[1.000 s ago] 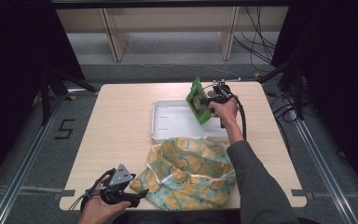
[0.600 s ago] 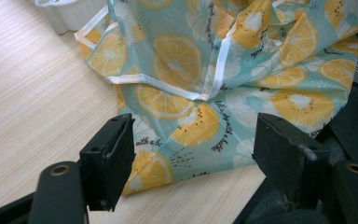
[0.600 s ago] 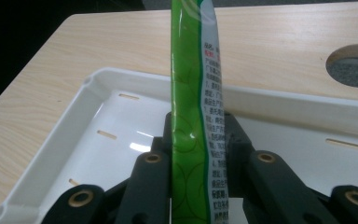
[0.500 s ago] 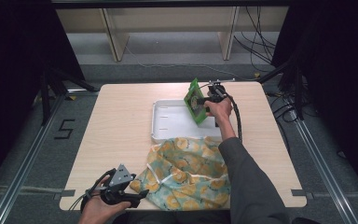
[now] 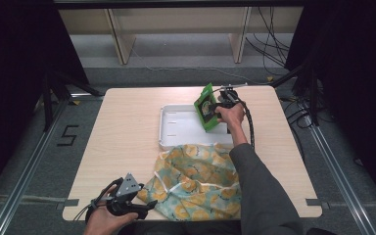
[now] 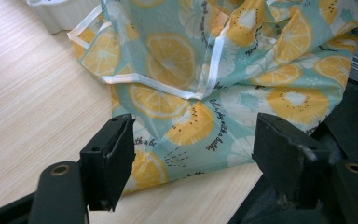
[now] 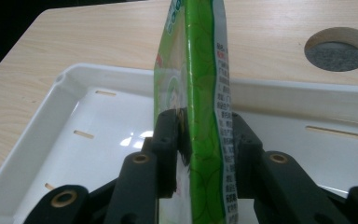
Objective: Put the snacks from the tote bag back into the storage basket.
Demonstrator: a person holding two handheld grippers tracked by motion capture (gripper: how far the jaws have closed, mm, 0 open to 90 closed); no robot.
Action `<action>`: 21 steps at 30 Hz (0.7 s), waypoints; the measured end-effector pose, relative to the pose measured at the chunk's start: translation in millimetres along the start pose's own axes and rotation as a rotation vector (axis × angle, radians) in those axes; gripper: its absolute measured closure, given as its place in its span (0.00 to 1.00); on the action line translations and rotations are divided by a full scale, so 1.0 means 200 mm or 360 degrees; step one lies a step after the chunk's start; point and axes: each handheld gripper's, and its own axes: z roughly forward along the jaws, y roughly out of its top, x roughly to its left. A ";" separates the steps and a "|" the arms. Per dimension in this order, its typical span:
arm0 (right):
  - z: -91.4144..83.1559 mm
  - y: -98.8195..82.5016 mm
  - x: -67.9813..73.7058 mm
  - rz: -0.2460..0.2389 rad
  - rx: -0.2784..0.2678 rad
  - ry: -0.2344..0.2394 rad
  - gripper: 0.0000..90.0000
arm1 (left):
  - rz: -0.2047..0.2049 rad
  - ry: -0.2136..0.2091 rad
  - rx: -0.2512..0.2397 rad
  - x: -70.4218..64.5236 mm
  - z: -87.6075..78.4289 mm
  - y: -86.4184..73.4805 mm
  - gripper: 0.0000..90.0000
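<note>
Since the earlier frame the right gripper (image 5: pixel 214 108) has sunk a little toward the white rectangular plastic tray (image 5: pixel 176 128), taking the green glossy snack pouch (image 5: pixel 206 106) with it; the pouch now stands lower over the tray's right end. The right gripper's jaws have just been opening, with the pouch between them. The left gripper (image 5: pixel 149 204) has kept its place at the near table edge.

High view: the light wooden table (image 5: pixel 127 122) carries the tray near its middle. The pouch is upright on edge, tilted slightly, over the tray's right end, at the right gripper. A crumpled teal fabric bag printed with orange slices (image 5: pixel 196 181) lies just before the tray, on the near side, its far edge touching the tray. The left gripper rests just beside the bag's near left corner.

Left gripper view: the jaws of the left gripper (image 6: pixel 193 149) stand wide apart with nothing gripped; the fabric bag (image 6: pixel 205 70) lies on the table beyond and between them. A corner of the tray (image 6: pixel 63 14) appears at top left.

Right gripper view: the right gripper (image 7: pixel 199 140) has its jaws narrow, one on each side of the pouch (image 7: pixel 200 93), close against its faces; the left pad appears to touch, the right side I cannot tell. The pouch stands edge-on above the tray (image 7: pixel 98 102) floor.
</note>
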 end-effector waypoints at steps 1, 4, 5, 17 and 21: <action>0.00 0.00 -0.01 -0.0011 -0.0007 -0.0009 0.76 | -0.0003 0.0001 -0.0001 0.00 0.00 0.00 0.32; 0.00 0.00 -0.01 0.0043 0.0020 -0.0027 0.74 | 0.0038 0.0004 0.0012 0.00 0.00 0.00 0.32; 0.00 0.00 -0.01 0.0033 0.0013 -0.0045 0.74 | 0.0021 0.0015 0.0002 0.00 0.00 0.00 0.32; 0.00 -0.01 -0.01 0.0118 0.0079 -0.0106 0.68 | 0.0032 0.0016 0.0008 0.00 0.00 0.00 0.32; 0.00 -0.01 -0.01 0.0126 0.0058 -0.0129 0.66 | 0.0035 0.0000 0.0005 -0.01 0.00 0.00 0.32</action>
